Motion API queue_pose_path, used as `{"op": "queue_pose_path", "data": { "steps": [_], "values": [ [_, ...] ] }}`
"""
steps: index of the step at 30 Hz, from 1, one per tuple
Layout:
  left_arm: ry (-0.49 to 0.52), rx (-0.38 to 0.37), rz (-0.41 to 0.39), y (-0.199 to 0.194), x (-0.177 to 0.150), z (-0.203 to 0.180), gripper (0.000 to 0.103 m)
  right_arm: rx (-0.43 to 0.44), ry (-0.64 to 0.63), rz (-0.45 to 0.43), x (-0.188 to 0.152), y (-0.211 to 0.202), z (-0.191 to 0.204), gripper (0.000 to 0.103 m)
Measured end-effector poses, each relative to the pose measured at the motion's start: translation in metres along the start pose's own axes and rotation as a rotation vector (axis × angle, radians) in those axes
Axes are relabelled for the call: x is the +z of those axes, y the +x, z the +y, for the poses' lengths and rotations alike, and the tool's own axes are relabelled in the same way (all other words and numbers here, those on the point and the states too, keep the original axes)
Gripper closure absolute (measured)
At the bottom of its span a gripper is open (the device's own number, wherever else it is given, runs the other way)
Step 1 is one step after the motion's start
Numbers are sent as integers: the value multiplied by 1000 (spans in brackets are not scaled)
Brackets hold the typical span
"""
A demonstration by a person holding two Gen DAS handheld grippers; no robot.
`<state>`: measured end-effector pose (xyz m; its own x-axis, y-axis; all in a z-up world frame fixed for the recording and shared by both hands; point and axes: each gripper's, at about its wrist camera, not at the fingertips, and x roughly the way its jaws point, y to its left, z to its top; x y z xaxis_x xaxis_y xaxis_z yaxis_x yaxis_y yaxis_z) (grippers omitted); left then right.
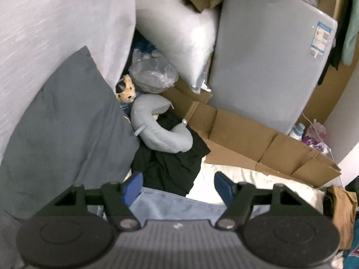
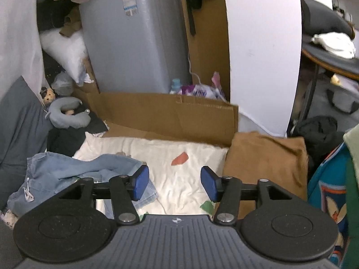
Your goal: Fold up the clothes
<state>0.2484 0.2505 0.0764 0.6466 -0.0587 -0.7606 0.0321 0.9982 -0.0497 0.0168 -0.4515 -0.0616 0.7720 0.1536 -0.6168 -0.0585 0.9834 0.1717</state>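
a cluttered corner, walled by a white curtain (image 1: 56, 22) and a smooth grey appliance (image 2: 134, 40) with a blue-and-white label, closes in a bed spread with a rumpled cream sheet (image 2: 175, 157) that carries small orange and green patches. flattened brown cardboard (image 2: 170, 114), creased along its folds, stands between the sheet and the appliance, and behind it sit a pale blue bottle (image 2: 175, 84) and a crinkled purple-and-white packet (image 2: 199, 92). at the far left lean a matte slate-grey pillow (image 1: 67, 123) and a plump glossy white one (image 1: 177, 40); a curved grey neck pillow (image 1: 157, 125) lies on a heap of black cloth (image 1: 170, 165), with a small spotted plush toy (image 1: 126, 90) and a clear crumpled plastic bag (image 1: 152, 74) just behind it. the task's garment, soft faded light blue denim (image 2: 74, 170) with a gathered waistband and white drawstring, lies bunched on the left side of the sheet; a tan folded cloth (image 2: 267, 163) lies at the sheet's right edge, next to a teal printed fabric (image 2: 327, 179). the right gripper (image 2: 175, 182) hangs over the sheet with its blue pads spread and nothing between them, the left pad just over the denim's edge. the left gripper (image 1: 178, 185) is also spread wide, with denim showing below the gap and no pad pressing on it.
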Motion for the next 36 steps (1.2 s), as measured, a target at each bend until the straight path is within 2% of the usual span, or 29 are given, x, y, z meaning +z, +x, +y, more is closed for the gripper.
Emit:
{"op": "queue_pose_path", "data": {
  "steps": [6, 14, 19, 22, 28, 31, 36],
  "values": [
    [-15, -14, 44, 47, 8, -8, 30, 1, -23, 81, -19, 43, -6, 45],
    [-90, 8, 130, 138, 5, 1, 31, 15, -44, 99, -37, 100, -2, 45],
    [-88, 23, 156, 195, -4, 6, 32, 66, -67, 136, -48, 156, 1, 45],
    [-138, 55, 191, 227, -11, 12, 37, 102, -90, 155, -53, 197, 6, 46],
    [-189, 80, 248, 280, -19, 22, 38, 189, -89, 156, -73, 280, 25, 46],
    [-197, 125, 304, 310, -30, 29, 45, 237, -99, 182, -88, 317, 37, 46],
    [-268, 120, 355, 348, -52, 40, 52, 282, -195, 205, -103, 355, 59, 47]
  ]
}}
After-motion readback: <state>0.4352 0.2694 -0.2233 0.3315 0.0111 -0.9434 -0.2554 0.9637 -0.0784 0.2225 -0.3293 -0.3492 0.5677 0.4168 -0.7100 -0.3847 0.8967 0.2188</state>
